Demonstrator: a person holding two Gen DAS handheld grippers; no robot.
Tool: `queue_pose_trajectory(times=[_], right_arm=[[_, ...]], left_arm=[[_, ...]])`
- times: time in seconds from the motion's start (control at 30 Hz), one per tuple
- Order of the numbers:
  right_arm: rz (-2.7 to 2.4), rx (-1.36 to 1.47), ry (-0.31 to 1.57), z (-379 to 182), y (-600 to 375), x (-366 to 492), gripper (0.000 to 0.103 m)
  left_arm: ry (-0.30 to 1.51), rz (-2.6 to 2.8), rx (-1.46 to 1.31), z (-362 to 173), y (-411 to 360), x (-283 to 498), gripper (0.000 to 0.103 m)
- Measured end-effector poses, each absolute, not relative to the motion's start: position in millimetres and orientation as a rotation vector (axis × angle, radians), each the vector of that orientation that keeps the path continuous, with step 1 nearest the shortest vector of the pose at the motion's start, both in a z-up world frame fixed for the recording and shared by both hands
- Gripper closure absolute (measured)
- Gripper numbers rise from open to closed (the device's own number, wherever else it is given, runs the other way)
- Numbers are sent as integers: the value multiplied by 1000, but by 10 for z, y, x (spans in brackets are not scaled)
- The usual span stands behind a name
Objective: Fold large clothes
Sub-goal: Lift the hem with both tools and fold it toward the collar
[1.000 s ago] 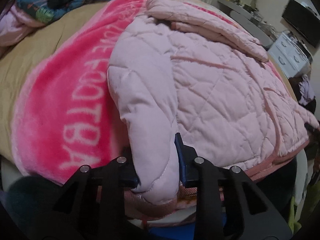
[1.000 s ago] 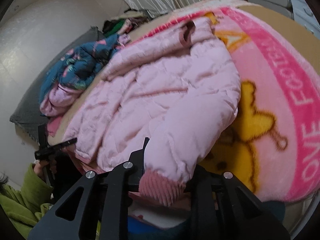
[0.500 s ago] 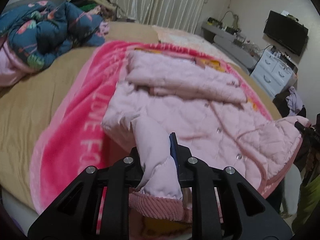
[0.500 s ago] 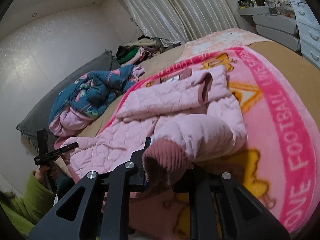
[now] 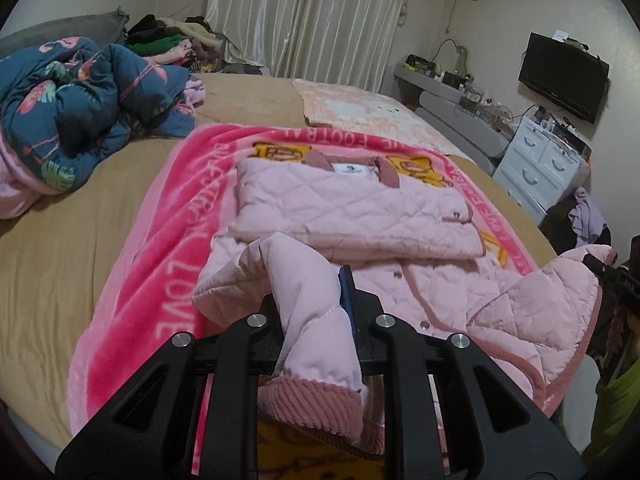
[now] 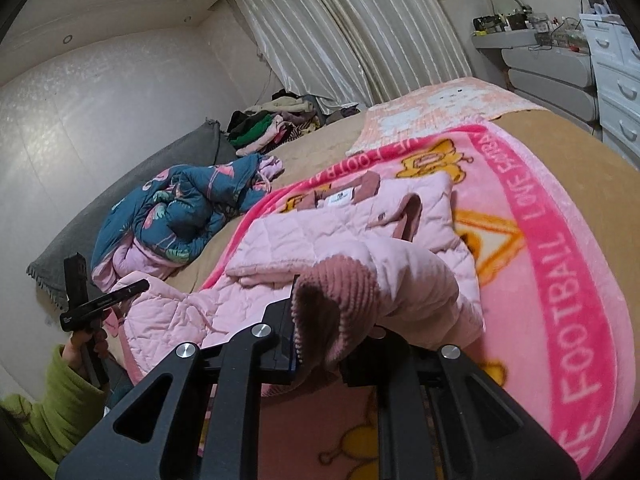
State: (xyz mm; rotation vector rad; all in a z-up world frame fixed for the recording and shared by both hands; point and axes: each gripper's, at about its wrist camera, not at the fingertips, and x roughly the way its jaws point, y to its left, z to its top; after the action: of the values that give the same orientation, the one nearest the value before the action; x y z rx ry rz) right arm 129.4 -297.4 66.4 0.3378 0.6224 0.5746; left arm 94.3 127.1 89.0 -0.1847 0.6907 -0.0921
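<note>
The pale pink quilted jacket [image 5: 360,208] lies on the bright pink printed fleece blanket [image 5: 160,248] at the bed's [image 5: 60,248] near edge, its top folded down. The left tool [image 5: 316,312] is clamped on one ribbed cuff, the right tool [image 6: 320,340] on the other. A crumpled blue floral duvet [image 5: 80,108] sits toward the bed's far left corner.

My left gripper [image 5: 314,308] and right gripper [image 6: 332,332] each clamp a near sleeve of the jacket [image 5: 360,208], which lies on the blanket [image 5: 160,240] on the bed [image 5: 60,240], with the crumpled duvet [image 5: 80,104] far left.
</note>
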Motion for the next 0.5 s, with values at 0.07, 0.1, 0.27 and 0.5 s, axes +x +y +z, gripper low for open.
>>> queue_pose_trajectory(times=[0.07, 0.1, 0.27, 0.5], right_arm=[[571, 340, 616, 715, -2975, 1370, 90], [570, 339, 613, 739, -2974, 1402, 90], [562, 354, 591, 851, -2985, 1574, 90], [551, 363, 567, 1001, -3000, 1766, 90]], left_arm=[[683, -91, -188, 935, 1278, 1010, 92], [680, -90, -188, 956, 1281, 1040, 92], [658, -77, -186, 1092, 1290, 1190, 92], [625, -65, -190, 1257, 1320, 1359, 92]])
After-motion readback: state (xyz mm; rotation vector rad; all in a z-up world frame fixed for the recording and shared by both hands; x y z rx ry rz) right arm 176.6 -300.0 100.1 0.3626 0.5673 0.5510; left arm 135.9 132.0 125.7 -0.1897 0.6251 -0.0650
